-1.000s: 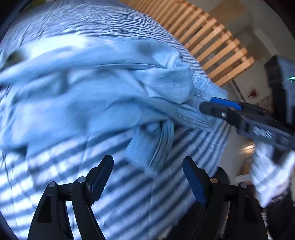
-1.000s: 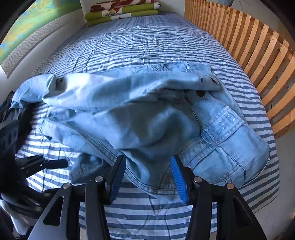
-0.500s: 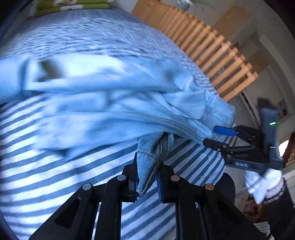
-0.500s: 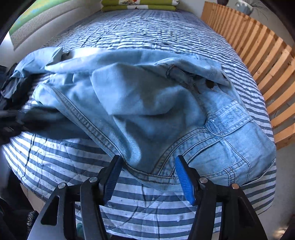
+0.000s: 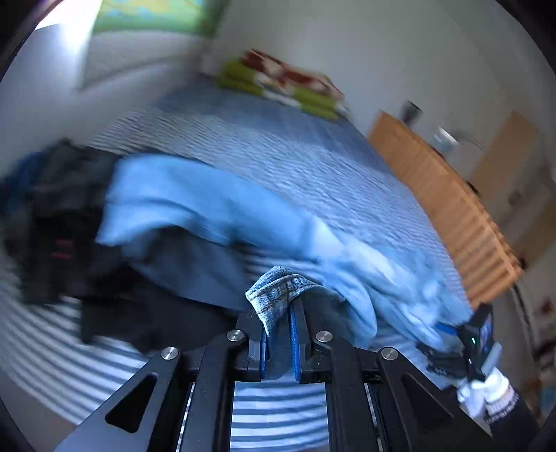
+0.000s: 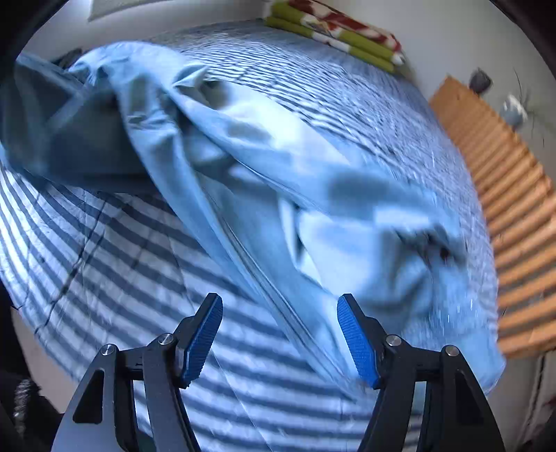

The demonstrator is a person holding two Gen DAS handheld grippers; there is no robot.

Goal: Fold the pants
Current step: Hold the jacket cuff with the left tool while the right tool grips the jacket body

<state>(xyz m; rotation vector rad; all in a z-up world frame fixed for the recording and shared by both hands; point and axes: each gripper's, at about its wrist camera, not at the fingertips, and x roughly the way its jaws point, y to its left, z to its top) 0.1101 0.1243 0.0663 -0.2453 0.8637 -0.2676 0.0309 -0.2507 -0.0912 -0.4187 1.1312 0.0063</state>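
Light blue denim pants point(image 5: 215, 208) lie crumpled on the striped bed, blurred by motion. My left gripper point(image 5: 278, 313) is shut on a hem of the pants point(image 5: 278, 285), which sticks up between the blue pads. In the right wrist view the pants point(image 6: 285, 180) stretch diagonally across the bed, and my right gripper point(image 6: 279, 333) stands open just above a long seam edge, nothing pinched between its blue pads point(image 6: 358, 340). The right gripper point(image 5: 448, 344) also shows at the lower right of the left wrist view, at the pants' far end.
The bed has a blue-and-white striped cover point(image 6: 114, 250). A dark heap of clothes point(image 5: 52, 215) lies at the left. A wooden slatted rail point(image 6: 514, 208) runs along the right side. Folded green and red blankets point(image 6: 340, 31) sit at the far end.
My left gripper, open a second ago, has shut on the hem and lifted it, pulling the pants taut. The right gripper stays open near the seam edge.
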